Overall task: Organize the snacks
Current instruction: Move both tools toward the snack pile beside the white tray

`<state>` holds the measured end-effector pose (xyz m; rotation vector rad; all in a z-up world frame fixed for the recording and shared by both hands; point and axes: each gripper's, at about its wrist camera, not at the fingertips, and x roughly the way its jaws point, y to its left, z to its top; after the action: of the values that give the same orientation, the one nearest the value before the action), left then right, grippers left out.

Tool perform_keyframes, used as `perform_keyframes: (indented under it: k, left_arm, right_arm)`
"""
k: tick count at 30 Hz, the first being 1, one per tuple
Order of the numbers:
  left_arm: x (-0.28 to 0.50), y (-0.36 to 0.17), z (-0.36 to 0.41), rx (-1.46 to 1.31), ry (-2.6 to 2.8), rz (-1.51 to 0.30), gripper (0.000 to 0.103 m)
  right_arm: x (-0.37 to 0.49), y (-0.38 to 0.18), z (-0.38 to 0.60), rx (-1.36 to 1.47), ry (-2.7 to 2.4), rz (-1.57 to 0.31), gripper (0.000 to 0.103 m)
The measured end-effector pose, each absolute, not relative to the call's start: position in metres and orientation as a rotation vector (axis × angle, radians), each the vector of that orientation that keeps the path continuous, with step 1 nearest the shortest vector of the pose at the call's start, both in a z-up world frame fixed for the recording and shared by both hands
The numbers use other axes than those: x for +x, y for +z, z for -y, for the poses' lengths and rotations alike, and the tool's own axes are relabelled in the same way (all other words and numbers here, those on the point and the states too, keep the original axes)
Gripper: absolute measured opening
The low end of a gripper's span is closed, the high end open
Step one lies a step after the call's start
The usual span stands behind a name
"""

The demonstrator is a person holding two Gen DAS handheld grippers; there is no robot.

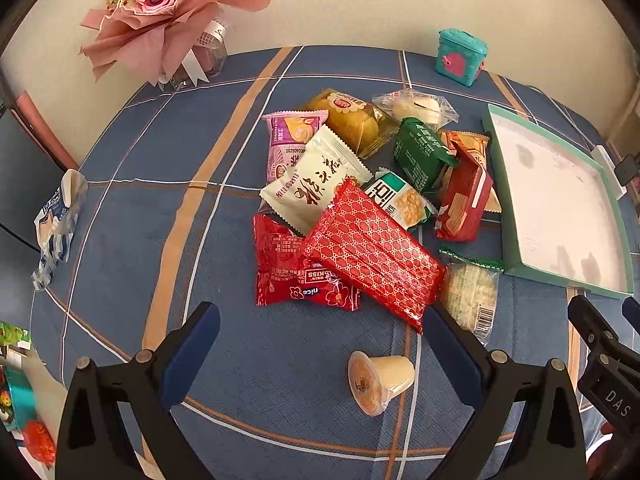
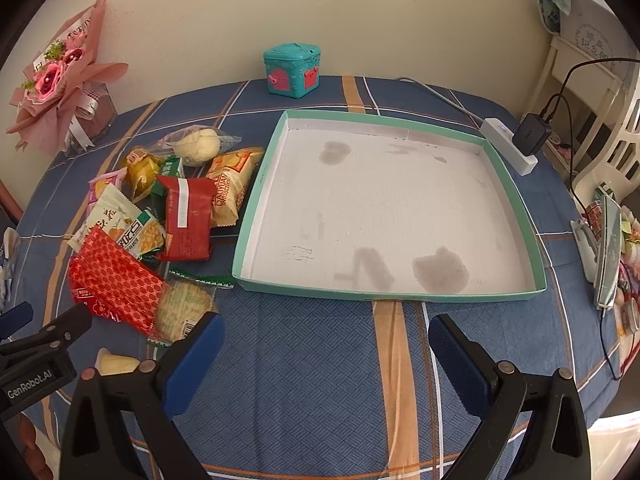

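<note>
Both the left gripper (image 1: 320,332) and right gripper (image 2: 326,340) hang wide open and empty, the snack pile (image 1: 360,200) at twelve o'clock of the left, the tray (image 2: 516,200) at twelve o'clock of the right.

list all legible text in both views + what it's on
"nice", "KISS": red flower-print snack packet, printed upside down.
"DALIYUAN SWISS ROLL": yellow packet.
"20250903", last digits hidden: pink roll packet.
"DAS": right gripper body.
"GenRobot.AI": left gripper body.
Chinese characters on several packets, bouquet tag, barcode: unreadable.
</note>
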<state>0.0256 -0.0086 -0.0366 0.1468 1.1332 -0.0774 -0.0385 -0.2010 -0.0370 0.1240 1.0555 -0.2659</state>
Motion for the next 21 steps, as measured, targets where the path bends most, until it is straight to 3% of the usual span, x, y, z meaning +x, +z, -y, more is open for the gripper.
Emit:
perform_keyframes:
  k: [21]
  left_arm:
    - [0.0248, -0.0367, 0.0104, 0.153, -0.077, -1.136, 0.100]
  right_arm:
    - [-0.0382, -0.0378, 0.2011, 0.125, -0.265, -1.062, 0.103]
